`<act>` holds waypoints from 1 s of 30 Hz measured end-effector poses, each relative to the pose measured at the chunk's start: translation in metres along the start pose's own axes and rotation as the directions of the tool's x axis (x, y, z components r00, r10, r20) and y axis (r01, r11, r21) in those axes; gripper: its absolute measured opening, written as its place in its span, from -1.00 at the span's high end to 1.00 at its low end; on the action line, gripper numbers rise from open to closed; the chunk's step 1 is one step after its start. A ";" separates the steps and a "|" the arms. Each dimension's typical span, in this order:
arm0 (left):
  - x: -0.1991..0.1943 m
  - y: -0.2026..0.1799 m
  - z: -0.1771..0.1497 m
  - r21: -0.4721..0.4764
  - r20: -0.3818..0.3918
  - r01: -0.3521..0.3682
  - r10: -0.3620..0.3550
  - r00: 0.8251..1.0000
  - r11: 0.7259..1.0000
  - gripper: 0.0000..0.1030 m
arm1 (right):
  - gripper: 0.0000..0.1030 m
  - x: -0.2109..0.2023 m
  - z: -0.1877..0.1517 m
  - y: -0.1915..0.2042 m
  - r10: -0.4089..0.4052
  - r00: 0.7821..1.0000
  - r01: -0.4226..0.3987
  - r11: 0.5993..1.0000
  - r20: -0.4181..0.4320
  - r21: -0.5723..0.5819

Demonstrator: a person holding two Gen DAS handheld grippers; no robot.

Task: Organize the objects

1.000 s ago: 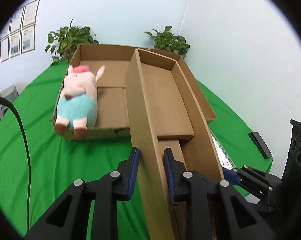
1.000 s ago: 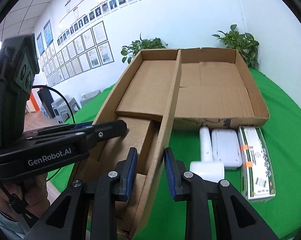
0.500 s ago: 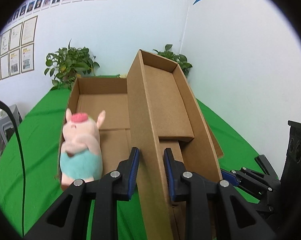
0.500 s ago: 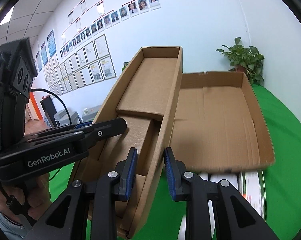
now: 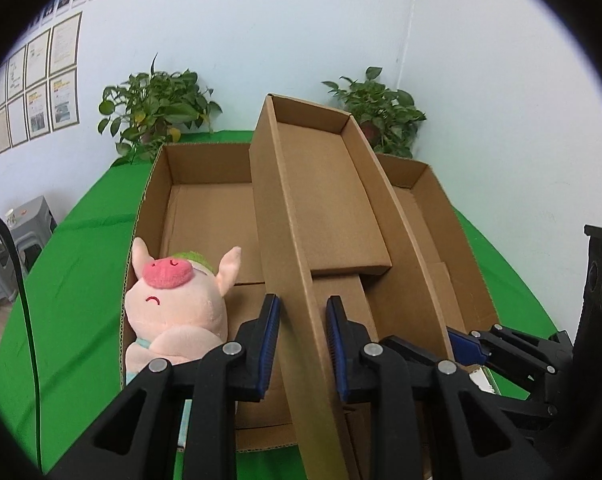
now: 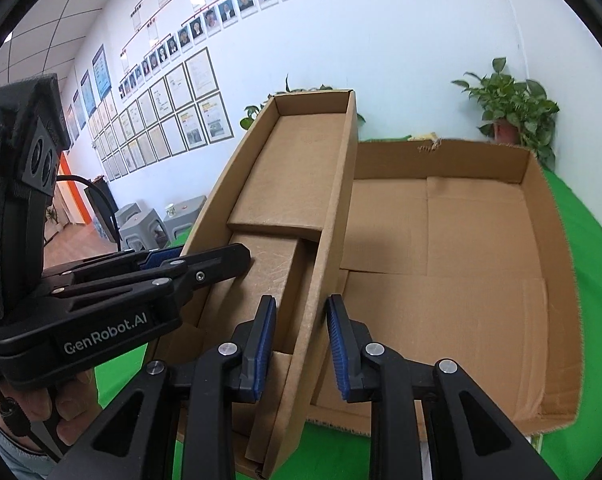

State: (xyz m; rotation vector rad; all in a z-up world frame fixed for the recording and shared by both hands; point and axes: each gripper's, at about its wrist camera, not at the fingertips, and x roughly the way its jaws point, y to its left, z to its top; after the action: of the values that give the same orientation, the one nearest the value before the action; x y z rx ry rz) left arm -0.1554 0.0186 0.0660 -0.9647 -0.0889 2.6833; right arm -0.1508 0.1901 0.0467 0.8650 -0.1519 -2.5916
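Note:
I hold a narrow brown cardboard box in the air with both grippers. My left gripper is shut on its left long wall. My right gripper is shut on its right long wall; the narrow box also shows in the right wrist view. Below it lies a wide shallow cardboard tray on the green table, also in the right wrist view. A pink plush pig in a teal outfit leans on the tray's near left wall.
The green-covered table runs under the tray. Two potted plants stand at the back wall. Grey stools stand left of the table. The white wall is close on the right.
Both grippers have carried the narrow box forward and over the wide tray. The tray and pig now sit nearer and lower in view. The white items on the table are now hidden.

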 end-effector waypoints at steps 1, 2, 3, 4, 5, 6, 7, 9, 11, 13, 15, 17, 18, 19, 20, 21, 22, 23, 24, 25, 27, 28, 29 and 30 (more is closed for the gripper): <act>0.005 0.002 -0.001 -0.002 -0.010 -0.004 0.004 1.000 1.000 0.57 | 0.53 0.008 0.000 -0.002 0.001 1.000 -0.001 1.000 -0.008 0.003; 0.012 0.004 -0.002 -0.002 -0.023 -0.015 0.015 1.000 1.000 0.57 | 0.53 0.015 -0.002 -0.004 0.000 1.000 0.000 1.000 -0.016 0.004; 0.017 0.006 -0.003 -0.003 -0.034 -0.024 0.024 0.999 1.000 0.57 | 0.53 0.023 -0.004 -0.005 -0.004 1.000 0.004 1.000 -0.024 0.002; 0.023 0.008 -0.005 -0.002 -0.048 -0.037 0.037 0.998 0.999 0.58 | 0.54 0.033 -0.007 -0.007 -0.007 0.999 0.007 1.000 -0.036 0.001; 0.030 0.010 -0.009 -0.002 -0.063 -0.050 0.049 0.997 0.999 0.59 | 0.54 0.040 -0.009 -0.009 -0.005 0.999 0.005 1.000 -0.047 0.007; 0.035 0.012 -0.011 -0.001 -0.075 -0.058 0.057 0.996 0.998 0.60 | 0.54 0.046 -0.015 -0.010 -0.003 0.998 0.004 1.000 -0.058 0.016; 0.040 0.014 -0.014 -0.002 -0.088 -0.065 0.064 0.994 0.998 0.60 | 0.54 0.055 -0.019 -0.011 -0.001 0.997 0.003 1.000 -0.071 0.023; 0.049 0.018 -0.020 -0.001 -0.108 -0.079 0.079 0.991 0.997 0.62 | 0.54 0.066 -0.026 -0.012 0.003 0.996 0.000 0.999 -0.088 0.039; 0.054 0.022 -0.021 -0.012 -0.111 -0.080 0.078 0.991 0.997 0.62 | 0.53 0.074 -0.027 -0.014 0.014 0.996 -0.010 0.999 -0.083 0.051; 0.055 0.025 -0.020 -0.023 -0.107 -0.079 0.076 0.991 0.997 0.62 | 0.53 0.080 -0.023 -0.014 0.010 0.997 -0.005 0.998 -0.078 0.059; 0.056 0.025 -0.017 -0.022 -0.099 -0.086 0.083 0.992 0.996 0.63 | 0.54 0.085 -0.019 -0.013 0.002 0.997 0.002 0.999 -0.076 0.052; 0.058 0.026 -0.015 -0.022 -0.092 -0.089 0.087 0.992 0.996 0.63 | 0.55 0.091 -0.014 -0.012 -0.004 0.997 0.008 0.999 -0.079 0.053; 0.059 0.027 -0.014 -0.021 -0.091 -0.093 0.091 0.992 0.995 0.63 | 0.56 0.093 -0.011 -0.012 -0.010 0.997 0.015 0.999 -0.078 0.051; 0.061 0.028 -0.012 -0.019 -0.091 -0.096 0.094 0.991 0.995 0.63 | 0.56 0.095 -0.010 -0.013 -0.014 0.997 0.018 0.999 -0.078 0.050; 0.063 0.029 -0.013 -0.018 -0.095 -0.098 0.096 0.991 0.995 0.63 | 0.57 0.099 -0.008 -0.014 -0.017 0.997 0.021 0.999 -0.081 0.050; 0.066 0.029 -0.014 -0.017 -0.101 -0.103 0.101 0.990 0.995 0.63 | 0.57 0.102 -0.009 -0.015 -0.019 0.996 0.023 0.998 -0.086 0.054; 0.069 0.030 -0.015 -0.009 -0.109 -0.112 0.111 0.988 0.994 0.64 | 0.57 0.103 -0.012 -0.012 -0.019 0.995 0.024 0.998 -0.096 0.059; 0.072 0.028 -0.017 0.010 -0.113 -0.128 0.128 0.985 0.992 0.65 | 0.57 0.107 -0.016 -0.013 -0.016 0.994 0.023 0.998 -0.109 0.066; 0.072 0.026 -0.018 0.028 -0.109 -0.141 0.143 0.984 0.990 0.65 | 0.57 0.107 -0.021 -0.015 -0.015 0.993 0.023 0.997 -0.118 0.073; 0.071 0.023 -0.020 0.047 -0.103 -0.156 0.160 0.982 0.987 0.65 | 0.58 0.110 -0.026 -0.016 -0.014 0.992 0.023 0.997 -0.123 0.078; 0.070 0.021 -0.022 0.064 -0.092 -0.169 0.175 0.980 0.984 0.64 | 0.59 0.111 -0.030 -0.018 -0.009 0.994 0.019 0.996 -0.110 0.085; 0.069 0.022 -0.022 0.061 -0.094 -0.166 0.171 0.981 0.984 0.63 | 0.60 0.111 -0.031 -0.019 -0.009 0.994 0.019 0.996 -0.107 0.087; 0.069 0.023 -0.022 0.059 -0.101 -0.161 0.166 0.981 0.985 0.58 | 0.61 0.111 -0.032 -0.019 -0.012 0.994 0.022 0.996 -0.105 0.088; 0.069 0.024 -0.021 0.062 -0.108 -0.157 0.163 0.981 0.986 0.56 | 0.62 0.112 -0.033 -0.019 -0.016 0.995 0.025 0.996 -0.102 0.088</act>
State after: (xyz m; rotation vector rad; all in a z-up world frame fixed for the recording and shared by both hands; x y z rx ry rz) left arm -0.1986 0.0148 0.0032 -1.1486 0.0875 2.7516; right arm -0.2191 0.1630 -0.0461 1.0328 -0.2319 -2.5694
